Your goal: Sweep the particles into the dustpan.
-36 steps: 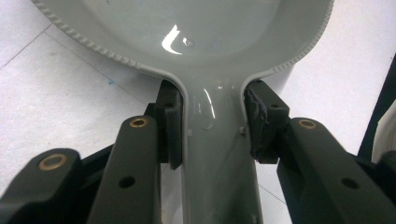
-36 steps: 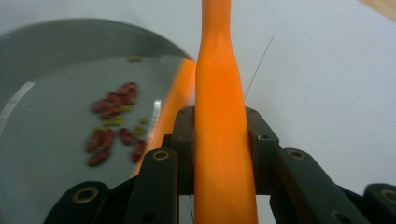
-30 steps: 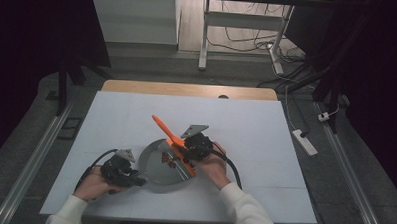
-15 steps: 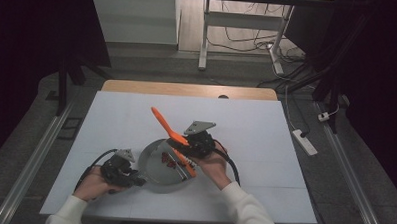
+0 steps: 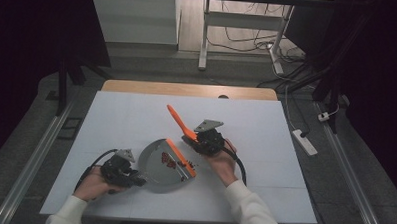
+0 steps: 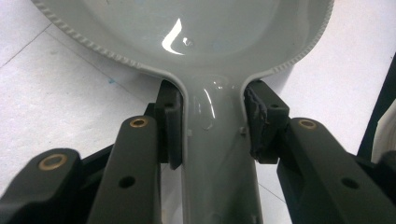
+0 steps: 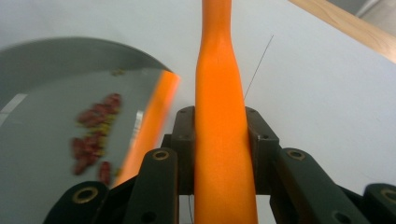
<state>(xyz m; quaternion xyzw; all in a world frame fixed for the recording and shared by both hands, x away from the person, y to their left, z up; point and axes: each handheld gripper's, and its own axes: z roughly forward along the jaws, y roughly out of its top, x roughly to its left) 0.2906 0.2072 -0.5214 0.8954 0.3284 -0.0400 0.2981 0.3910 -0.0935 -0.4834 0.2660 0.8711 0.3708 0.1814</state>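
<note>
While the high view takes in the whole white tabletop (image 5: 136, 115), it shows a grey dustpan (image 5: 157, 165) lying near the front edge, its orange lip (image 5: 181, 158) turned toward the person's right. A small heap of reddish crumbs (image 5: 168, 159) sits inside the pan just behind that lip, and a few more specks lie on the tabletop just beyond it. The left gripper (image 5: 134, 180) meets the dustpan at its handle end, and the right gripper (image 5: 199, 142) grasps an orange brush (image 5: 178, 120) whose handle rises tilted up and away from the pan.

The left gripper view adds what the high view is too small to give: the jaws are clenched on the dustpan's narrow grey handle (image 6: 215, 154), one pad pressed to each side of it, with the pan's ribbed rim (image 6: 93, 46) spreading out above.

The right gripper view shows the jaws clamped on the brush's orange handle (image 7: 222, 140), which runs straight up between them. To the left of that view the dustpan's grey floor (image 7: 46, 107) carries the red and yellowish crumbs (image 7: 93, 140), blurred, with the orange lip (image 7: 149, 121) beside them. A light wooden edge (image 7: 345, 28) of the tabletop crosses the upper right corner.
</note>
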